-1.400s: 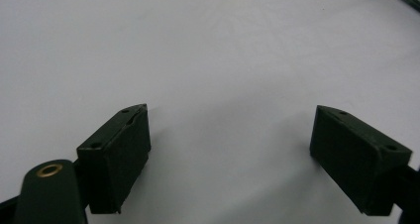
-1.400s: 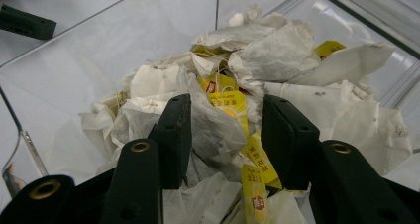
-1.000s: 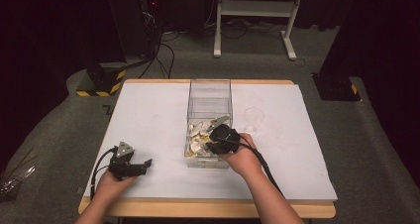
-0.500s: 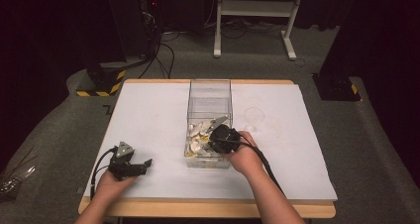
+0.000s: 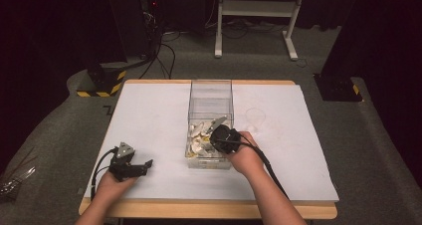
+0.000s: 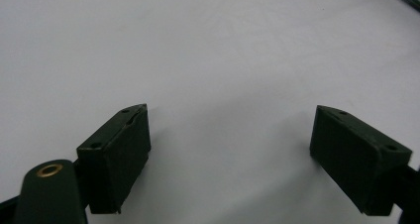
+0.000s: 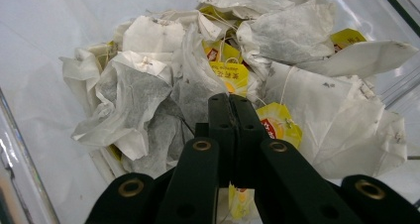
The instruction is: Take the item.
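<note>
Right gripper view looks down into the clear plastic rectangular box [image 7: 29, 149], where the right gripper [image 7: 230, 115] has its black fingers [image 7: 220, 130] pressed together over a heap of crumpled white paper tea bags with yellow tags [image 7: 148, 90]. Whether they pinch a string or a bag corner, I cannot tell; a yellow tag [image 7: 280, 122] lies just beside the tips.

High view places the box [image 5: 210, 88] mid-desk, its heap [image 5: 199, 138] at the end toward the near edge, with the right gripper [image 5: 224, 138] inside. The left gripper [image 5: 130, 166] rests on the white desk [image 5: 149, 115] near the near-left corner, fingers [image 6: 116, 157] wide apart and empty.

Risks, as I judge: strings are tangled, so a lift may drag several bags or slip off thin paper; a caught bag could tip the light box.

Against the earlier frames, the right gripper sits slightly deeper toward the heap; the left is unmoved.
</note>
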